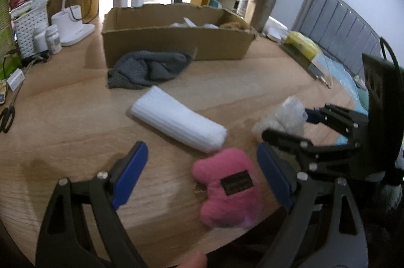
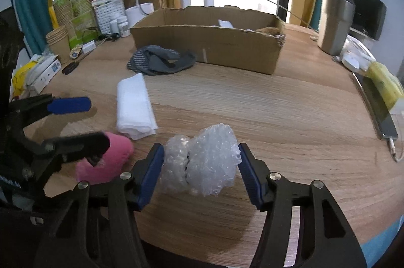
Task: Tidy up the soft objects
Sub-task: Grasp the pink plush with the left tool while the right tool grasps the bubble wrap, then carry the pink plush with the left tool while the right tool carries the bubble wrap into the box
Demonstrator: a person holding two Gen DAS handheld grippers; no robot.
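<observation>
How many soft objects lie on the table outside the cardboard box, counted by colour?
Pink: 1, plush toy
White: 1, folded towel
Grey: 1, crumpled cloth
Clear: 1, bubble wrap bundle
Total: 4

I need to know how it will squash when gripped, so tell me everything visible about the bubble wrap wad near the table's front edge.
The bubble wrap wad is a crumpled, clear, shiny plastic bundle in two lobes, a smaller left one and a larger right one with a dark crease between. It sits on the wooden table, between the blue pads of the right gripper. The left pad touches it; the right one is at its edge, contact unclear. Nothing else touches it.
</observation>
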